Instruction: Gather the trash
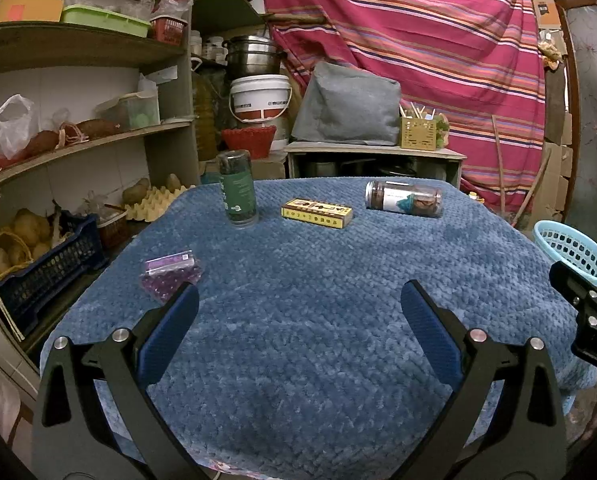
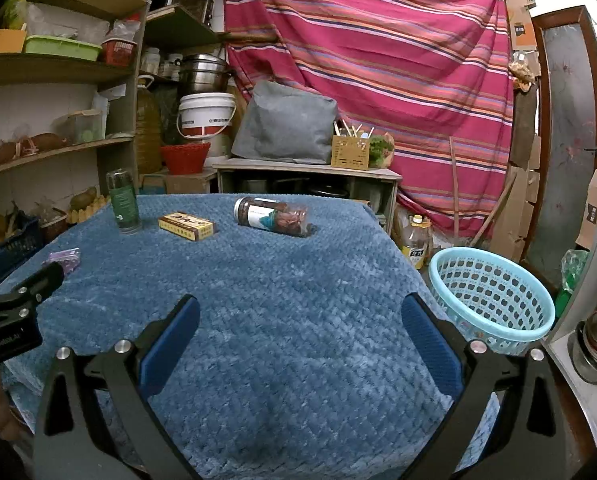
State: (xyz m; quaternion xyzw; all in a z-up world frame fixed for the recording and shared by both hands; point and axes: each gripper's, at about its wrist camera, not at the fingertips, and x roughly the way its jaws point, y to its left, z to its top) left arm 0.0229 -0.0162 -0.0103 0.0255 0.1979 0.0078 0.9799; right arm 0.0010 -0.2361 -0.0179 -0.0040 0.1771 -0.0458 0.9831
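Note:
On the blue blanket-covered table [image 1: 298, 340] stand a green-labelled upright jar [image 1: 237, 188], a yellow box [image 1: 317, 213], a clear jar lying on its side [image 1: 404, 198] and a purple bag [image 1: 170, 274] at the left. My left gripper [image 1: 299, 308] is open and empty, its left finger just in front of the purple bag. My right gripper [image 2: 300, 320] is open and empty over the near table. The same jar [image 2: 123, 202], box [image 2: 186, 226], lying jar [image 2: 272, 216] and bag [image 2: 64, 259] show in the right wrist view. A light blue basket [image 2: 492, 296] stands off the table's right edge.
Shelves with food and bags [image 1: 58, 140] line the left. A white bucket [image 1: 259, 98], a grey cushion [image 1: 348, 106] and a low cabinet [image 1: 374, 160] stand behind the table. A striped red cloth [image 1: 418, 40] hangs at the back. An oil bottle [image 2: 416, 242] sits on the floor.

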